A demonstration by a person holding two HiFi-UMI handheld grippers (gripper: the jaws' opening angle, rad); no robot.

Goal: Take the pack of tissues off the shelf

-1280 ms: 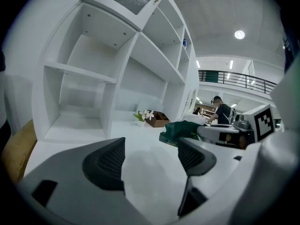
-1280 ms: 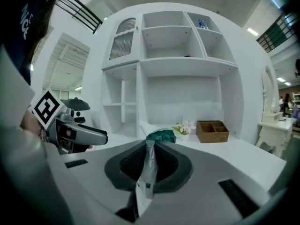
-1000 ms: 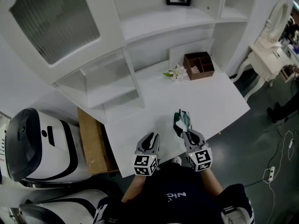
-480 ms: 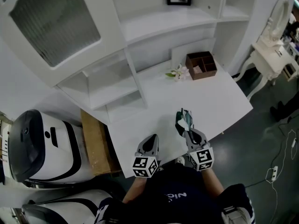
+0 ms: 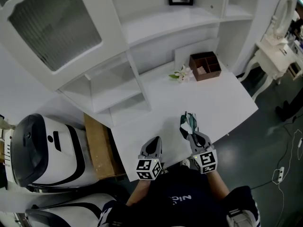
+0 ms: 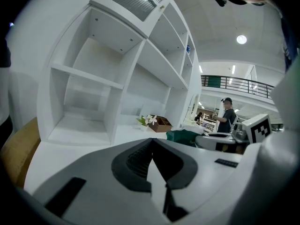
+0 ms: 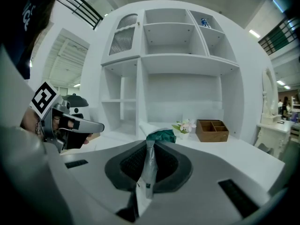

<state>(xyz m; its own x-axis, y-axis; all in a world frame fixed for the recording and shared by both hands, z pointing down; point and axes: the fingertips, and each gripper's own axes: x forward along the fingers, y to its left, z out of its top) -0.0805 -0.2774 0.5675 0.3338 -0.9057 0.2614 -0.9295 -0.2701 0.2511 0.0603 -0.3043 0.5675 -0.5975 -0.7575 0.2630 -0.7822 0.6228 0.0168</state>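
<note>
Near desk edge (image 5: pixel 226 125), right gripper (image 7: pixel 149 165) clamps tissues (image 5: pixel 188 120)

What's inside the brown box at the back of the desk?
The brown box shows dividers and several open compartments. One seems to hold a pale patch, too small to identify. In the right gripper view its near wall hides the compartment floors.

Green tissue pack (image 5: pixel 188 122), brown box (image 5: pixel 205 65), white desk (image 5: pixel 213 103).
</note>
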